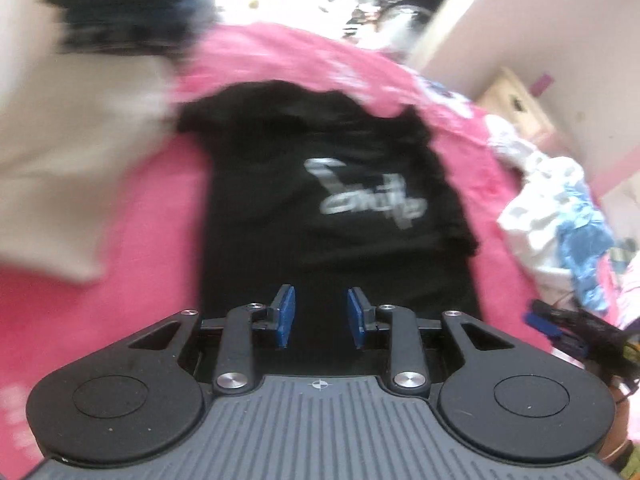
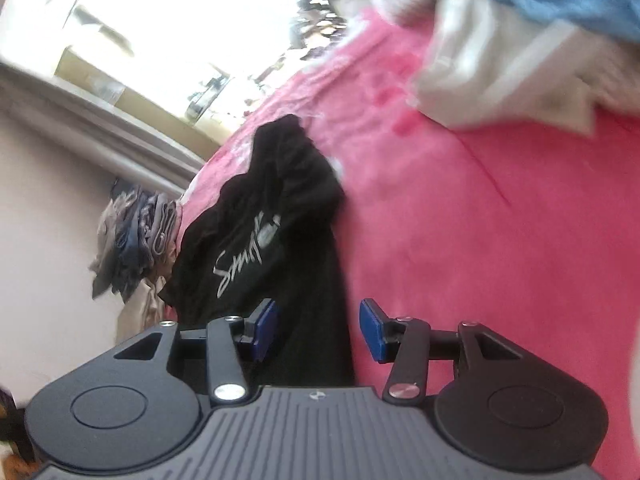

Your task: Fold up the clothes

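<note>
left wrist view: both the left gripper (image 1: 321, 316) and right gripper (image 2: 318, 330) hang open and empty over a black shirt (image 1: 320, 184) with blurred silver script on a pink bedspread (image 1: 140, 216), white clothes (image 1: 536, 200) piled nearby.

Shirt lying on bedspread
Black printed T-shirt (image 1: 320, 184) is lying on the pink bedspread (image 1: 132, 216), white-and-blue clothes pile (image 1: 560, 216) sitting to its right

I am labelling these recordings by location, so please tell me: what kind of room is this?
Probably a bedroom in a home. A black T-shirt lies on a wide pink bedspread, more loose clothes are heaped at its edge, and a stack of folded laundry sits beside a plain wall.
</note>
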### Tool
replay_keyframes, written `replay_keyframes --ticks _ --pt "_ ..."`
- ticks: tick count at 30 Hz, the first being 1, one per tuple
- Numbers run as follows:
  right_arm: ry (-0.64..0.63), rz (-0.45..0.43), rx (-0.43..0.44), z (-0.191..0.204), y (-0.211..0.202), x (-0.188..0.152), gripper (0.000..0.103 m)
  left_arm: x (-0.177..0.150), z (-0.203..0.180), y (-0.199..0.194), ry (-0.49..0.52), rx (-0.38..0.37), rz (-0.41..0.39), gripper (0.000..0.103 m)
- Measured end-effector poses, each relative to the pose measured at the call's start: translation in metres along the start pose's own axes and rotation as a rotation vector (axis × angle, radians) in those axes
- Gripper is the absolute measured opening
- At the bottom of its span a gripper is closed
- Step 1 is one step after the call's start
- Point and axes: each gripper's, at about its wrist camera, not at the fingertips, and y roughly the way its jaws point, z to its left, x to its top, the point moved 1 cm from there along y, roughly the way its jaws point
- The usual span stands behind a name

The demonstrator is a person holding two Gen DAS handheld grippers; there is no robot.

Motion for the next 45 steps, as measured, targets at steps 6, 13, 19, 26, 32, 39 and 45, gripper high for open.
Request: replay_keyframes --ticks 6,13,19,26,32,39,45 --pt "-0.184 -0.041 -0.136 0.033 0.066 0.042 0.050 -0.024 -0.047 0.087 0.006 -0.128 0.027 0.028" --pt "0.040 -0.014 -0.070 0.003 0.119 0.074 0.004 -0.052 -0.044 0.119 0.081 -0.228 -0.024 0.028" --pt "0.022 -0.048 -0.073 0.012 0.105 0.088 0.003 -0.065 -0.027 0.127 0.071 -0.314 -0.060 0.028" --pt "0.052 -0.172 -0.078 0.012 0.093 0.120 0.003 -0.067 -0.012 0.130 0.003 -0.398 -0.061 0.028" --pt "-0.009 -0.306 -0.110 0.033 0.094 0.209 0.003 -0.067 -0.012 0.130 -0.004 -0.406 -0.061 0.028" --pt "0.069 -0.404 -0.353 0.007 0.111 0.272 0.012 -0.069 -0.010 0.128 0.003 -0.399 -0.067 0.028" --pt "0.174 -0.377 -0.308 -0.025 0.070 0.230 0.022 -0.070 -0.009 0.129 0.014 -0.400 -0.069 0.028"
